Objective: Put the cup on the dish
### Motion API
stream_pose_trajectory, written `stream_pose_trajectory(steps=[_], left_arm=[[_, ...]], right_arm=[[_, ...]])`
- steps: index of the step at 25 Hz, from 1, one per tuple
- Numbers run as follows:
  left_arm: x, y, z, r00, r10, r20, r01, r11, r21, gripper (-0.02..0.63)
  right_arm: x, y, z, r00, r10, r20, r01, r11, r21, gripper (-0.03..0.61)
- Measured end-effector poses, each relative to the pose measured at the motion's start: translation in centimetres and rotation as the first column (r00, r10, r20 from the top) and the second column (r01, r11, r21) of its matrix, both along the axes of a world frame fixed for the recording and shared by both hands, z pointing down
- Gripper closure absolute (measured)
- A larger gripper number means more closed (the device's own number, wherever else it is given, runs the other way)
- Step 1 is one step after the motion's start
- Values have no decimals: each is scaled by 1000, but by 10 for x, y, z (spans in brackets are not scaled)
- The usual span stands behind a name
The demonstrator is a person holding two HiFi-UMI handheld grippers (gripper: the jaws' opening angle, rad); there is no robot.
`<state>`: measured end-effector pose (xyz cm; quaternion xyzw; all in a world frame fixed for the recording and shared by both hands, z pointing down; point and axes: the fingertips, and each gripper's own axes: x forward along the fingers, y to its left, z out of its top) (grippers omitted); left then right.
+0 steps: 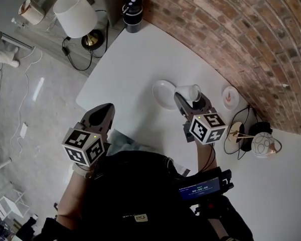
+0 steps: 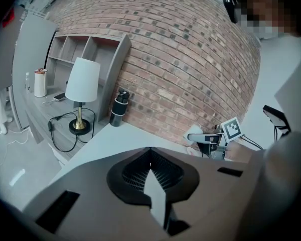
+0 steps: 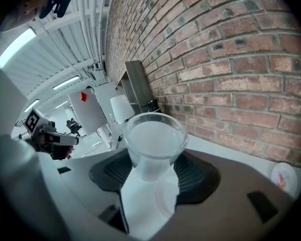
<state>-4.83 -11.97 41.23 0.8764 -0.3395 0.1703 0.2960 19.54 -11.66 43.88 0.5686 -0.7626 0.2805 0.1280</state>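
Over the right rim of the dish point(image 1: 163, 94), on the white table point(image 1: 125, 64), your right gripper point(image 1: 190, 101) is clamped on the cup point(image 1: 188, 91). Its jaws press on the cup's lower body and leave the mouth clear. The cup seems to be lifted and leaning rather than upright, and from above it only overlaps the dish's edge, so I judge the placing not yet done. To do it well, carry the cup toward the dish's middle and bring it level so the base faces down. Then lower it until the base sits flat before you let the jaws part; opening while it leans would likely tip it onto the rim. Ignore the smaller plate point(image 1: 231, 97) by the brick wall point(image 1: 231, 29); the larger dish beside the cup looks like the target. Your right forearm reaches forward from your body, marker cube up, jaws pointing toward the wall. Your left gripper point(image 1: 105, 110) hangs at the near table edge, jaws together with nothing between them, well apart from the dish
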Motion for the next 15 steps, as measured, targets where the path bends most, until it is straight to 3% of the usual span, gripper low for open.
stream_pose_trajectory(steps=[9, 15], left_arm=[[-8, -3, 13, 998, -53, 15, 53, 998, -31, 609], [-21, -2, 22, 995, -99, 24, 101, 993, -56, 609]], right_arm=[[-1, -16, 35, 997, -48, -66, 46, 999, -26, 316], [2, -27, 65, 996, -22, -83, 18, 999, -47, 316]])
